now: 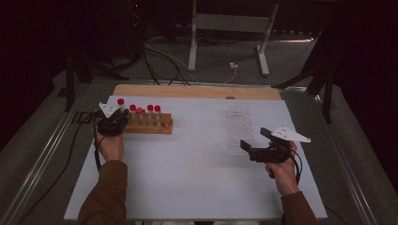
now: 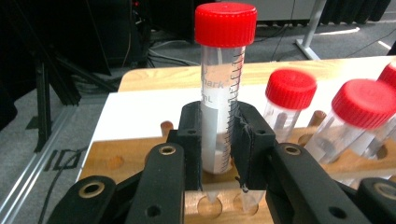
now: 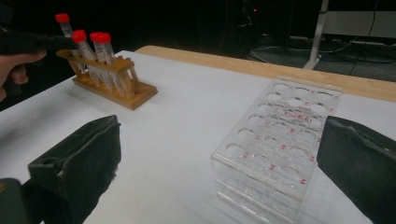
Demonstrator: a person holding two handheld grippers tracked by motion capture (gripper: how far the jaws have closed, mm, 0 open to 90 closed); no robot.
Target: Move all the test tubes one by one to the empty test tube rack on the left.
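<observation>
My left gripper (image 2: 219, 140) is shut on a clear graduated tube with a red cap (image 2: 224, 84). The tube stands upright, its tip just above the holes at the left end of a wooden rack (image 2: 121, 158). In the high view the left gripper (image 1: 112, 123) is at the rack's (image 1: 150, 125) left end, with the held tube (image 1: 121, 104) taller than the several red-capped tubes (image 1: 145, 111) standing in the rack. My right gripper (image 1: 254, 138) is open with nothing between its jaws, beside a clear plastic rack (image 1: 239, 126). In the right gripper view the right gripper (image 3: 219, 140) faces that clear rack (image 3: 280, 135).
The white tabletop (image 1: 187, 168) has a wooden strip (image 1: 197, 91) along its far edge. Metal rails run along both sides. Beyond the table are cables and a white stand (image 1: 230, 28) on a dark floor. The wooden rack (image 3: 112, 91) shows far left in the right gripper view.
</observation>
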